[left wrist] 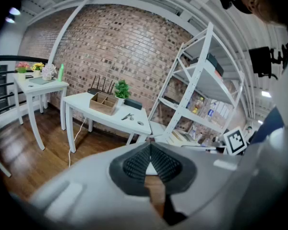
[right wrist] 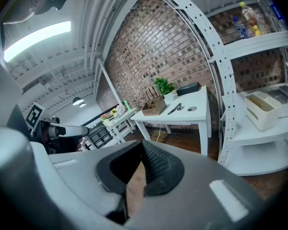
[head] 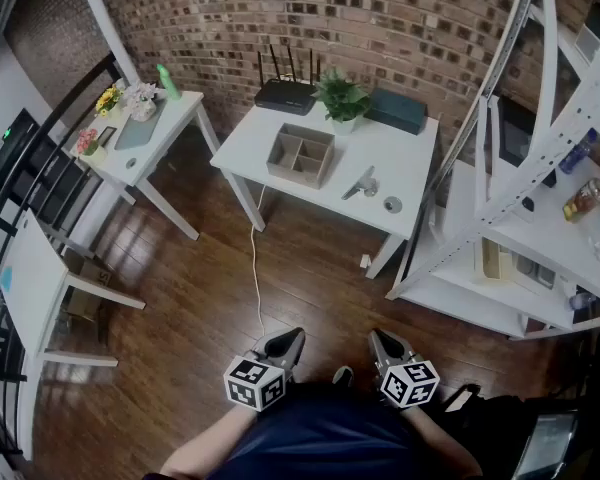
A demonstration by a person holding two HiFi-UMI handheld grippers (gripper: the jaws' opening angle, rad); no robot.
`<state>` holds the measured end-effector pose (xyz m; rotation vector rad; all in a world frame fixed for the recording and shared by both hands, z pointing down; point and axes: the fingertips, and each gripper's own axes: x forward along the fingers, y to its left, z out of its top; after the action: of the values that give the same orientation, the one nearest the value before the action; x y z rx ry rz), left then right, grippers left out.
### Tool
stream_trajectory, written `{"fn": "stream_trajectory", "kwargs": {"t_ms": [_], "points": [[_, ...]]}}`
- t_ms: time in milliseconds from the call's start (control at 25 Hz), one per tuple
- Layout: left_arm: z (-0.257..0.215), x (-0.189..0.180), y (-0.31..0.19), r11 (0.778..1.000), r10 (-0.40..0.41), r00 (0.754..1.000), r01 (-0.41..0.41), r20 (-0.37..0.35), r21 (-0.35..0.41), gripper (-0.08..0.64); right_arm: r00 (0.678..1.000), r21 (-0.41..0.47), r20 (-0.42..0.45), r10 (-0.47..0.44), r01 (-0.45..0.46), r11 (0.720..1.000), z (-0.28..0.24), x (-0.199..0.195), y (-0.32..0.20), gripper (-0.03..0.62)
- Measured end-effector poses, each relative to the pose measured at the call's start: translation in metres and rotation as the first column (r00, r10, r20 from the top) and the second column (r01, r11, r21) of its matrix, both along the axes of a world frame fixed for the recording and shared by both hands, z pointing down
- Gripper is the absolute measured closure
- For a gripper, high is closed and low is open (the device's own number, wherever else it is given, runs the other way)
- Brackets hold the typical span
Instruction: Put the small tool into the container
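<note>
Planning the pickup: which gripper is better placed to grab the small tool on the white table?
Right, probably. The tool lies right of the wooden box, more in line with the right gripper than the left gripper; both are shut and empty.

Wood floor [head: 180, 288] is shining glossy, lower centre; white table [head: 420, 153] is looking smooth, matt; container [head: 300, 155] is looking raw wood; brick wall [head: 400, 18] is looking rough.

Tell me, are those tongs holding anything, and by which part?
Nothing: left tongs and right tongs are both shut and empty. The small tool lies on the table.
</note>
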<state>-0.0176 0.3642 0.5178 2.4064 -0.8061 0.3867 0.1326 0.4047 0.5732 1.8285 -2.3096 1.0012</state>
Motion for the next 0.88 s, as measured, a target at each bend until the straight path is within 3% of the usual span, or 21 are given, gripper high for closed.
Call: {"fn": "stream_trajectory", "kwargs": {"t_ms": [240, 480, 880], "points": [[0.003, 0.028, -0.007, 1.000, -0.001, 1.000, 0.001, 0.014, -0.007, 0.558, 0.999, -0.016, 0.014, 0.029, -0.029, 0.999, 0.005, 0.038, -0.008, 0.581], [0.011, 0.032, -0.035, 0.999, 0.004, 1.000, -0.004, 0.011, -0.043, 0.557, 0.999, -0.054, 0.021, 0.045, -0.044, 0.998, 0.015, 0.043, -0.037, 0.581], [0.014, -0.001, -0.164, 0.999, 0.013, 0.998, -0.016, -0.069, -0.043, 0.557, 0.995, -0.086, -0.035, 0.095, -0.098, 0.992, 0.009, 0.018, -0.154, 0.581]]}}
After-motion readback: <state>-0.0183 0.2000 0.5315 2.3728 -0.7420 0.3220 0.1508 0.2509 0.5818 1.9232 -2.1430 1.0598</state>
